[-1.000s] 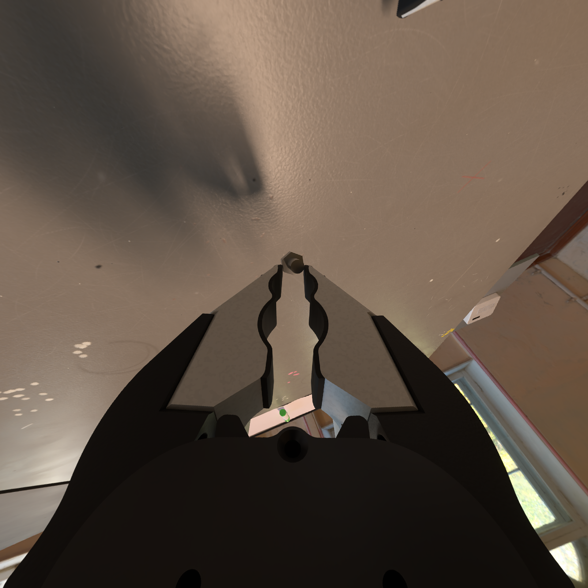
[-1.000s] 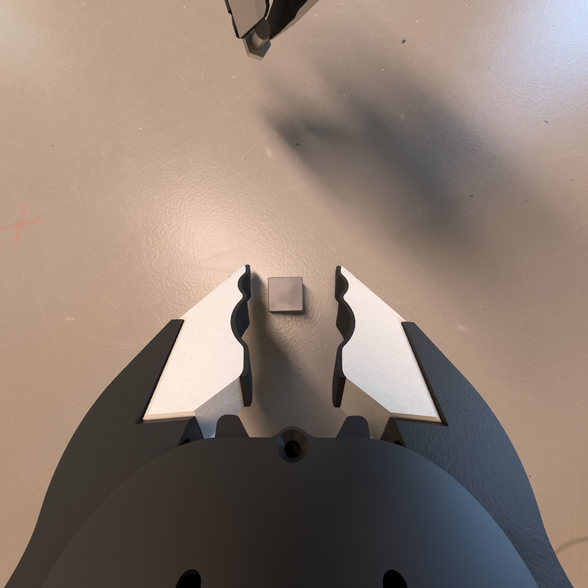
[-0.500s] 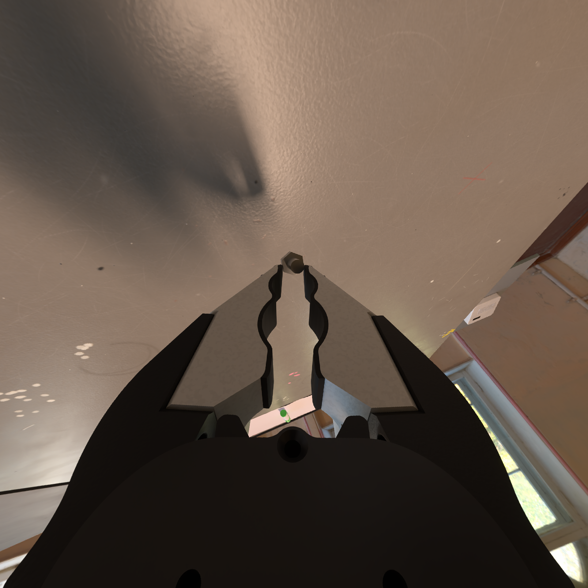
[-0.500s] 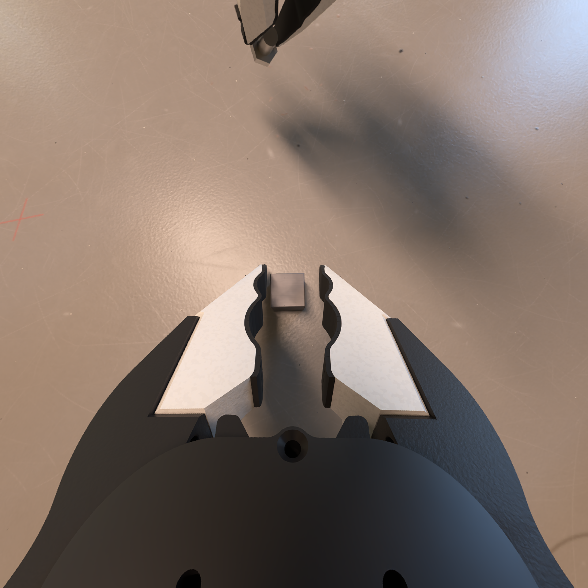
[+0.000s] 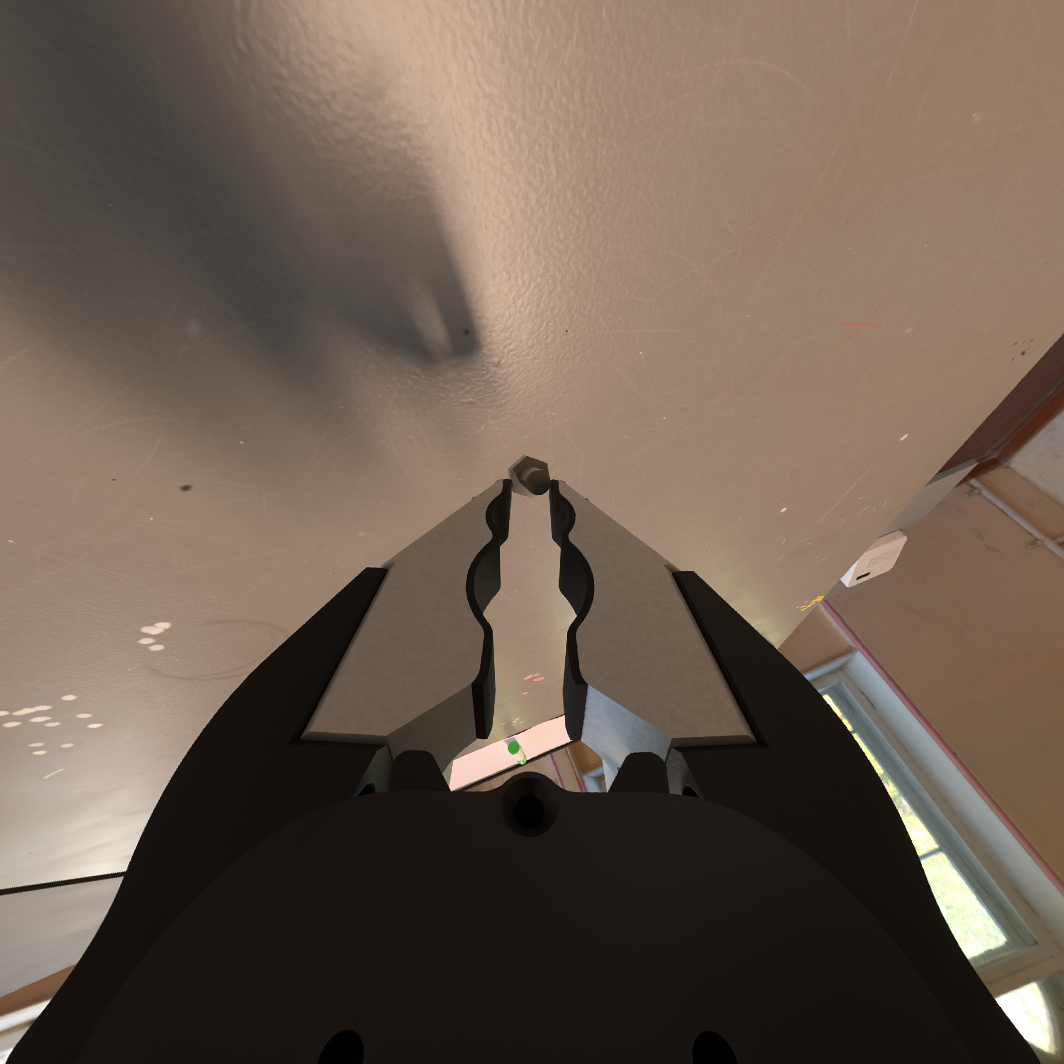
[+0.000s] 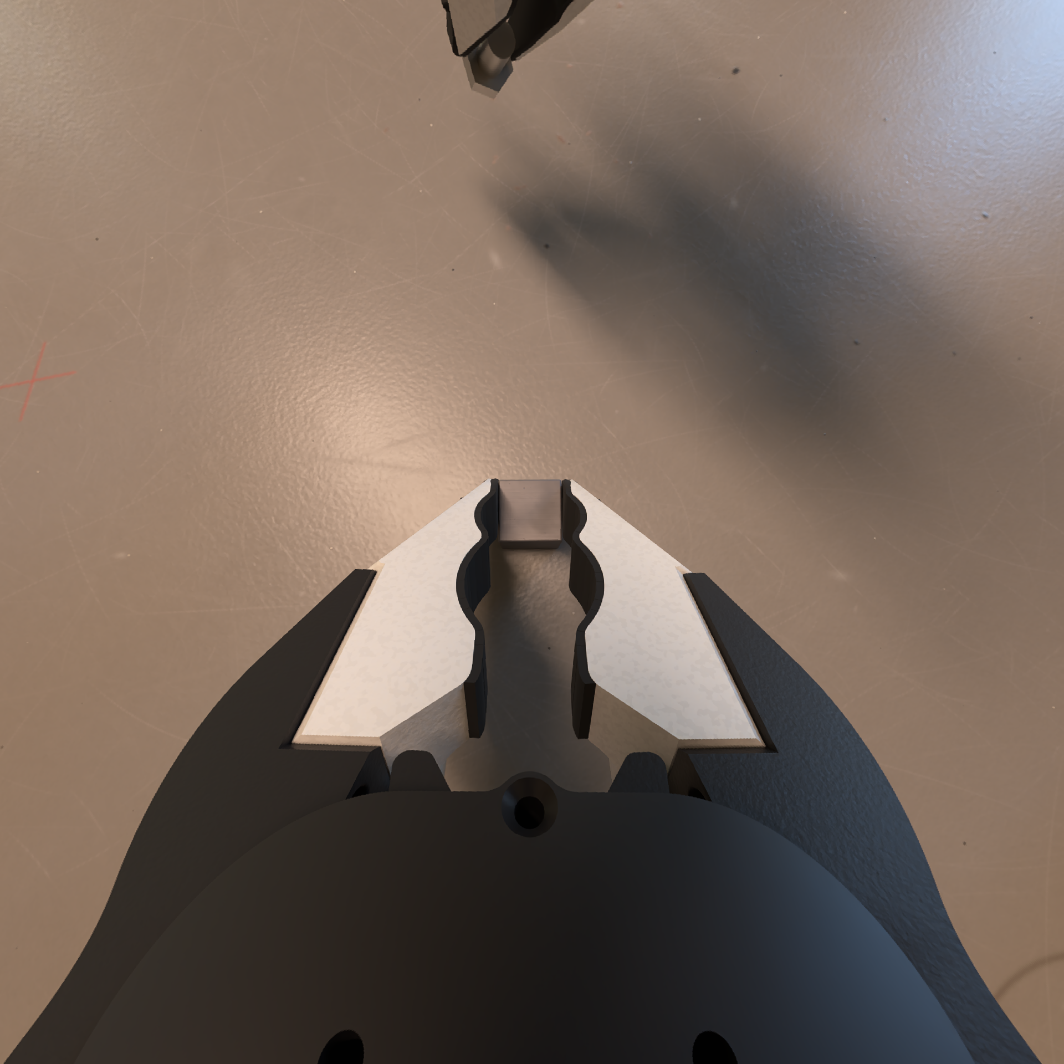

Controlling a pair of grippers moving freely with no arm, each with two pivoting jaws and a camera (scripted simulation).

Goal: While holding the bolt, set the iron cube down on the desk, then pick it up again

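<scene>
In the right wrist view my right gripper (image 6: 529, 495) is shut on the small grey iron cube (image 6: 529, 515), gripped between its fingertips over the tan desk (image 6: 230, 288). In the left wrist view my left gripper (image 5: 529, 489) is shut on a grey hex-head bolt (image 5: 529, 477) at its fingertips, held above the desk (image 5: 691, 230). The left gripper (image 6: 492, 34) with the bolt (image 6: 489, 72) also shows at the top of the right wrist view, beyond the cube.
The desk edge (image 5: 944, 478) runs at the right of the left wrist view, with a white box (image 5: 872, 559) and a window (image 5: 933, 835) beyond. A red cross mark (image 6: 34, 380) is on the desk at left.
My right gripper's fingers have closed from wide apart onto the iron cube. The left gripper with the bolt has held still.
</scene>
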